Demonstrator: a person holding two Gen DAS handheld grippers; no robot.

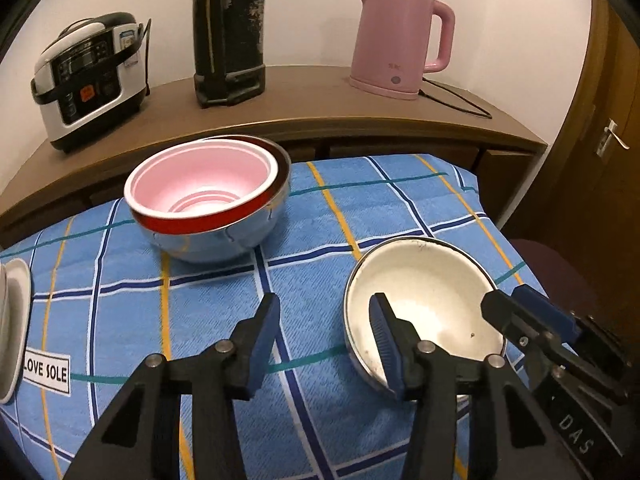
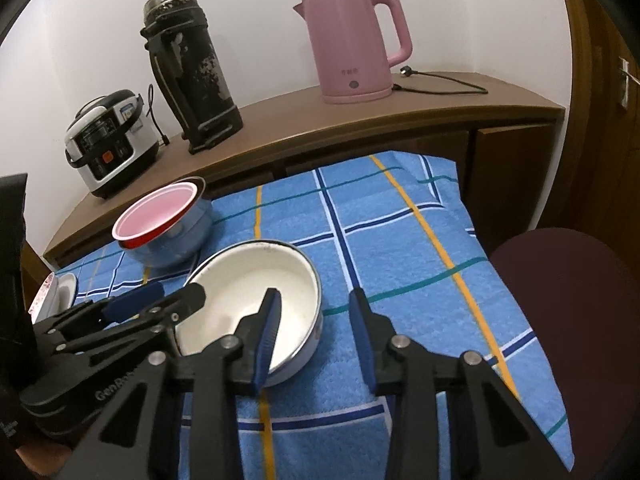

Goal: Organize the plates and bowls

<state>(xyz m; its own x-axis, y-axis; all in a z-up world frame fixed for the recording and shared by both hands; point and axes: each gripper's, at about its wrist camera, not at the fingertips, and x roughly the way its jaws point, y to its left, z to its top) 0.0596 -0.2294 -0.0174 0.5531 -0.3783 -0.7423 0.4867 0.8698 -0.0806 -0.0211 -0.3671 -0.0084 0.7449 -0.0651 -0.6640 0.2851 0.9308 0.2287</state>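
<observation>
A white enamel bowl [image 1: 424,296] sits on the blue checked cloth; it also shows in the right wrist view [image 2: 256,280]. My left gripper [image 1: 324,328] is open, its jaws straddling the bowl's left rim, one inside and one outside. My right gripper [image 2: 314,320] is open, its jaws straddling the bowl's right rim. A pink bowl [image 1: 204,178] is nested in a red bowl [image 1: 192,224] inside a steel bowl [image 1: 224,244] at the back left. White plates [image 1: 14,324] lie at the far left edge.
A wooden counter [image 1: 304,100] behind holds a rice cooker [image 1: 88,80], a black flask [image 1: 228,32] and a pink kettle [image 1: 396,36]. A dark red chair seat [image 2: 568,320] stands right of the table. A door [image 1: 600,152] is at far right.
</observation>
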